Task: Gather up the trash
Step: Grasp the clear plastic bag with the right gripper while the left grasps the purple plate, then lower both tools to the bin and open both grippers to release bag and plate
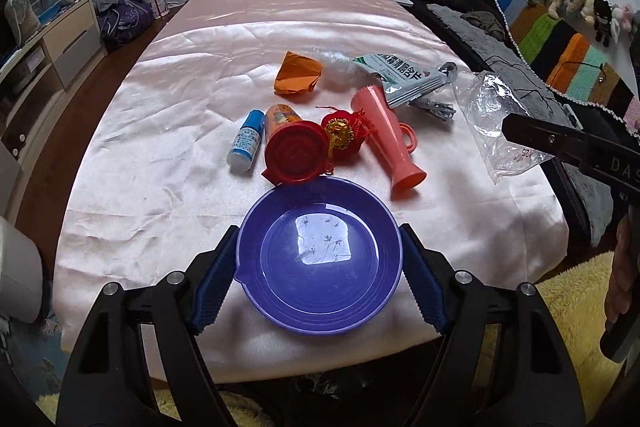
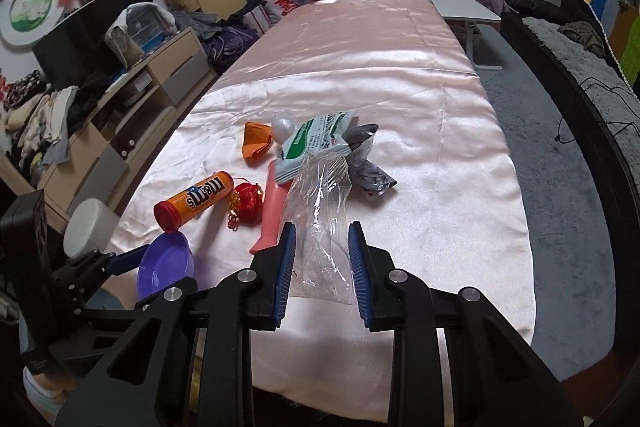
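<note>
Left claw (image 1: 320, 263): mine; it gripped the purple plate (image 1: 320, 299) by its rim, a blue pad on either side, at the near end of the worktop (image 1: 160, 187)
Right claw (image 2: 322, 273): mine too; it had drawn in to a narrow gap around the clear plastic bag (image 2: 320, 211); the film stood up between the pads, but whether they truly pinched it I could not tell
Clear plastic bag: crumpled; its upper part rose in front of the green-and-white packet (image 2: 316, 143); from the left view it hung at the tip of my right claw, above the worktop's right edge
Worktop: covered in a shiny pink cloth, creased
Other litter: an orange wrapper (image 1: 298, 73) beyond the rest; a crumpled silver foil pack (image 2: 370, 179) just beside the packet
Other things: an orange M&M's tube (image 2: 196, 201) with a red cap lying on its side, just behind the plate; a small blue-and-white bottle (image 1: 245, 141) to its left; a red-and-gold ornament (image 1: 344, 135) between the tube and a pink plastic cup (image 1: 388, 143) lying down
</note>
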A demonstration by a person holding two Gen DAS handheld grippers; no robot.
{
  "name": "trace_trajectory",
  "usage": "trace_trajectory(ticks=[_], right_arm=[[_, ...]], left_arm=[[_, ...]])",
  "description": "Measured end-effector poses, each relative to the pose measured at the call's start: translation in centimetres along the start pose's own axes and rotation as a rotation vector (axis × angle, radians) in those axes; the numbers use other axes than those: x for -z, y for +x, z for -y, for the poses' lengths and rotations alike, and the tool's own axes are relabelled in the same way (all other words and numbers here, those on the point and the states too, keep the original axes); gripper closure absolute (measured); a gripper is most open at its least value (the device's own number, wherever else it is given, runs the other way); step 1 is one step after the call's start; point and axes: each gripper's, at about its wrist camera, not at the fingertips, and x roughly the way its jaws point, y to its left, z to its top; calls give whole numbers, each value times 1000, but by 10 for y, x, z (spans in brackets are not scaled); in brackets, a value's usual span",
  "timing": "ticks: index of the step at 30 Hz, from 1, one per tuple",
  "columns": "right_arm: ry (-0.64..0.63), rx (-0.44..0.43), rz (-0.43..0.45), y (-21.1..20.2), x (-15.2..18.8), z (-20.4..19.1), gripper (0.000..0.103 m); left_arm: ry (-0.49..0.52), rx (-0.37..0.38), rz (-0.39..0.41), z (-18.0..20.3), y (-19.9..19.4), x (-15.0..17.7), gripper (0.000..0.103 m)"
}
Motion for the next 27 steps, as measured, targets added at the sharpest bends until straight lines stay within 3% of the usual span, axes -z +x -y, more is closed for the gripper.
trace_trajectory(ticks=[12, 27], right_arm=[[-14, -79, -16, -34, 54, -17, 75], [-28, -101, -32, -35, 69, -31, 75]], left_arm=[[1, 55, 13, 2, -33, 41, 29], [38, 61, 46, 12, -48, 38, 29]])
